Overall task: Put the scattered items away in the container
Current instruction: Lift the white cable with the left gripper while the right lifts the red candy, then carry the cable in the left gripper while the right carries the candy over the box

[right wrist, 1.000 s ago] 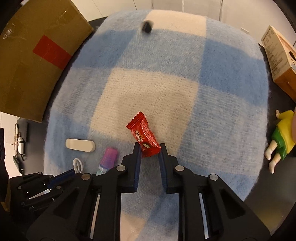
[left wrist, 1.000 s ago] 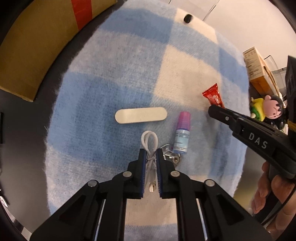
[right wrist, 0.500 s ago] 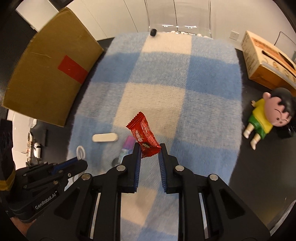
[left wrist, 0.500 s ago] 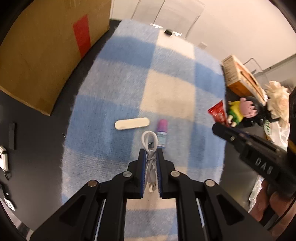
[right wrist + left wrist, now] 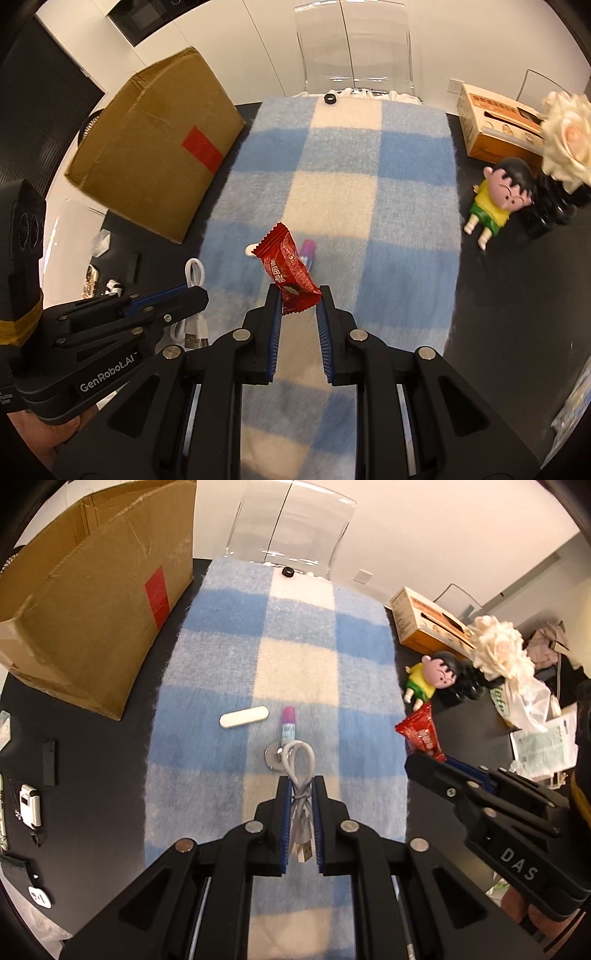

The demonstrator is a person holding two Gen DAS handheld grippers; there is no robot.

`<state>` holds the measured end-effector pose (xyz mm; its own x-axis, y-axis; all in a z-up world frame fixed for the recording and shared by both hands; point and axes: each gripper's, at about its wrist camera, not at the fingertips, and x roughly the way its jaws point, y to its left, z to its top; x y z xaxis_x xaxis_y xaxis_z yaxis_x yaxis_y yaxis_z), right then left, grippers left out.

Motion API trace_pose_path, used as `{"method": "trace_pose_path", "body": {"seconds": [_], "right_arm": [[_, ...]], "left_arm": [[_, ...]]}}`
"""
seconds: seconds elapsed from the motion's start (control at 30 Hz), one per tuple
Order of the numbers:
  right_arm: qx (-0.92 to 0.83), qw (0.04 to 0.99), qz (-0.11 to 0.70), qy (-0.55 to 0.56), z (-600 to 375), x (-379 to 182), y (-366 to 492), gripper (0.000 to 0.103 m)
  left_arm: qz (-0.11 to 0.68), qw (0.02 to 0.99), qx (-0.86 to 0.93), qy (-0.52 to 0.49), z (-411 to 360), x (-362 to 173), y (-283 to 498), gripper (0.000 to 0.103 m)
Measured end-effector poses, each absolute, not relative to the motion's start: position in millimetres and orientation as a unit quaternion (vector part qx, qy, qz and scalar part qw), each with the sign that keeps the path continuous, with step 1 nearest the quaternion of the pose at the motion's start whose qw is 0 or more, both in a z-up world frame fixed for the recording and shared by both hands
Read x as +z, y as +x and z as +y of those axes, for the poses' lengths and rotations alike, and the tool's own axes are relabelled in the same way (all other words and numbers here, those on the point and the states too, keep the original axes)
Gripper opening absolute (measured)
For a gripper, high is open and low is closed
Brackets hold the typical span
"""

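Note:
My left gripper (image 5: 300,786) is shut on a coiled white USB cable (image 5: 301,766) and holds it above the blue-and-cream checked blanket (image 5: 295,635). My right gripper (image 5: 298,295) is shut on a red candy wrapper (image 5: 286,264), also lifted; the wrapper also shows in the left wrist view (image 5: 421,733). On the blanket lie a white oblong case (image 5: 243,717), a small bottle with a purple cap (image 5: 288,723) and a metal disc (image 5: 273,756). An open cardboard box (image 5: 85,605) stands at the left.
A small black object (image 5: 287,571) sits at the blanket's far end. A cartoon doll (image 5: 496,201), an orange carton (image 5: 495,122) and white flowers (image 5: 567,136) stand at the right. Small devices (image 5: 29,805) lie on the black table at the left.
Both grippers have risen and drawn back with the cable and the wrapper held; the blanket and its items look smaller and farther. The box and the room's far side have come into view.

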<state>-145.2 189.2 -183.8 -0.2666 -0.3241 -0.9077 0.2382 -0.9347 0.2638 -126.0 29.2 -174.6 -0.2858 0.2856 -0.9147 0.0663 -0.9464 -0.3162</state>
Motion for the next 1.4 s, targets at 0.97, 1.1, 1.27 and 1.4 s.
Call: {"method": "trace_pose_path", "body": {"seconds": [0.97,1.1,1.27,1.4], "right_arm": [[-0.808,0.185,-0.036,0.558,160,-136,-74,0.019],[-0.809,0.195,-0.027,0.554,148,-129,-81,0.019],[-0.813,0.209,-0.021,0.544,129,-118,-93,0.019],[-0.813,0.224,-0.014,0.538,111,-111,-106,0.019]], "left_arm": [[-0.17,0.064,0.799,-0.573,-5,-142,-77,0.011],[-0.177,0.058,0.803,-0.566,-14,-135,-81,0.011],[-0.185,0.047,0.809,-0.556,-33,-127,-89,0.011],[-0.19,0.037,0.813,-0.549,-51,-119,-98,0.011]]}}
